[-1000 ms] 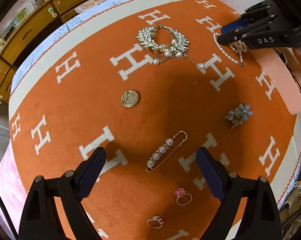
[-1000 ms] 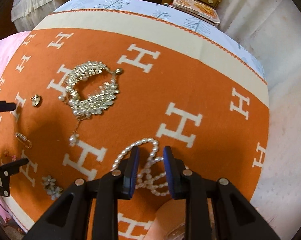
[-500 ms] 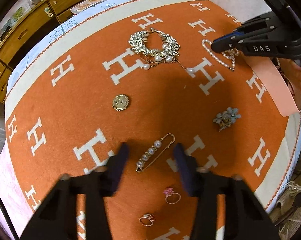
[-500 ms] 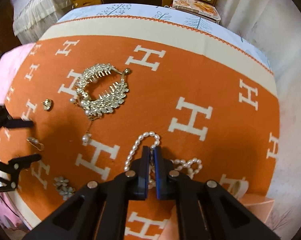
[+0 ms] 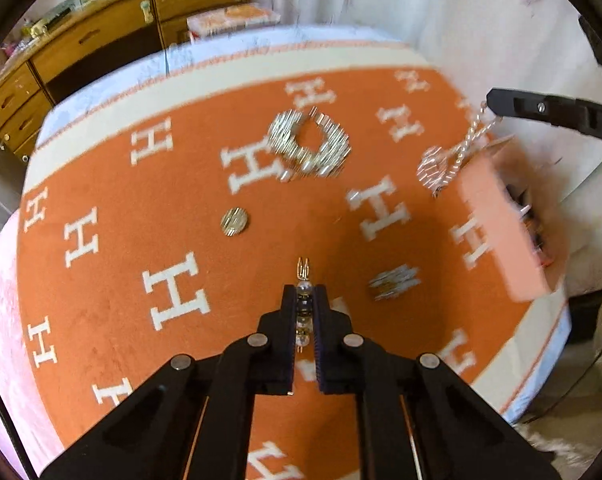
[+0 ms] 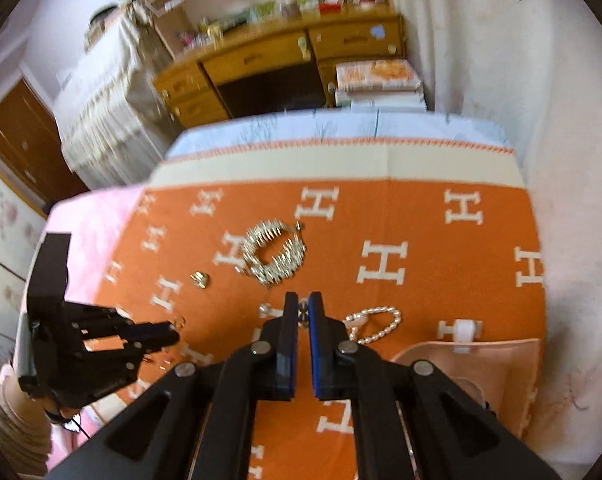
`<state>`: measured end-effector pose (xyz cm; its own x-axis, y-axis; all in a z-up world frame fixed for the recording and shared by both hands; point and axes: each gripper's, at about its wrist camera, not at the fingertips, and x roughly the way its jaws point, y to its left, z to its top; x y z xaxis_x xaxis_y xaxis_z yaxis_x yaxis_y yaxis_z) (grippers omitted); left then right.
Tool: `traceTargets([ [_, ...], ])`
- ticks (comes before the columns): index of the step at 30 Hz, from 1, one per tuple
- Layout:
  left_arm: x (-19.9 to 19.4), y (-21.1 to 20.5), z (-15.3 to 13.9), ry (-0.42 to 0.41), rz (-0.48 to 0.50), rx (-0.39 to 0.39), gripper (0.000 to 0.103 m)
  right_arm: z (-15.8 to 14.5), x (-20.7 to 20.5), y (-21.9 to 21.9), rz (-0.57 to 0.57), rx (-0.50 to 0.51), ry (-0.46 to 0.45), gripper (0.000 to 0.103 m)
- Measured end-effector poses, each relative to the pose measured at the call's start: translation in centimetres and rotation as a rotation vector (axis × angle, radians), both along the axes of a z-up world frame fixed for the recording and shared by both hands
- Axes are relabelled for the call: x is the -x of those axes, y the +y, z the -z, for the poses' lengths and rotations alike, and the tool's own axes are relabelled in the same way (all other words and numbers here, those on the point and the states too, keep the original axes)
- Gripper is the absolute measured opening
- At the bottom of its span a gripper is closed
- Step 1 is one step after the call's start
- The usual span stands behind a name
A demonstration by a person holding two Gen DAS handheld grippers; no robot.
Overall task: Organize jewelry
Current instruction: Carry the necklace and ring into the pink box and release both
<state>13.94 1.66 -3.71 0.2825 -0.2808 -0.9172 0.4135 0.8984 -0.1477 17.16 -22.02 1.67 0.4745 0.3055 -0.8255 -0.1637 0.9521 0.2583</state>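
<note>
Where both jaws stood apart before, left gripper (image 5: 305, 308) now clamps the pearl pin (image 5: 303, 280), right gripper (image 6: 302, 314) apparently the pearl strand (image 6: 375, 322)

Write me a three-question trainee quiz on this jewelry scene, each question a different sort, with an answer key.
1. True or false: the left gripper is shut on the pearl pin.
2. Multiple choice: the pearl necklace hangs from A) the right gripper, B) the pink box, C) nothing.
3. Fill in: the round gold brooch lies on the ____ blanket.

Key: 1 true; 2 A; 3 orange.
</note>
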Motion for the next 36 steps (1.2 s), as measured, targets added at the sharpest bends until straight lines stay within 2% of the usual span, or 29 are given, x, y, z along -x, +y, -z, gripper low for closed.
traceTargets([
  [4, 1.3, -1.5, -3.5, -0.060, 0.004, 0.040, 0.005, -3.4, 2.4, -1.8, 0.036, -0.060, -0.091, 0.005],
  [9, 2.8, -5.7, -7.4, -0.123, 0.044, 0.104, 0.005, -6.9, 5.3, -4.4, 0.096, -0.119, -0.200, 0.005],
  [14, 3.3, -10.4, -8.5, -0.138, 0.099, 0.159, 0.005, -9.4, 8.7, -7.8, 0.165, -0.152, -0.289, 0.005],
  [24, 4.0, -19.4, -6.2, -0.083, 0.191, 0.172, 0.005, -11.2, 12.8, -12.7, 0.259, -0.141, -0.384, 0.005],
  [32, 4.2, -22.4, -2.2, -0.031, 0.198, 0.112, 0.005, -8.6, 13.0, -15.2, 0.314, -0.138, -0.352, 0.005],
  [36, 4.6, -22.5, -1.0, -0.019, 0.199, 0.088, 0.005, -8.7, 13.4, -16.5, 0.342, -0.170, -0.376, 0.005],
])
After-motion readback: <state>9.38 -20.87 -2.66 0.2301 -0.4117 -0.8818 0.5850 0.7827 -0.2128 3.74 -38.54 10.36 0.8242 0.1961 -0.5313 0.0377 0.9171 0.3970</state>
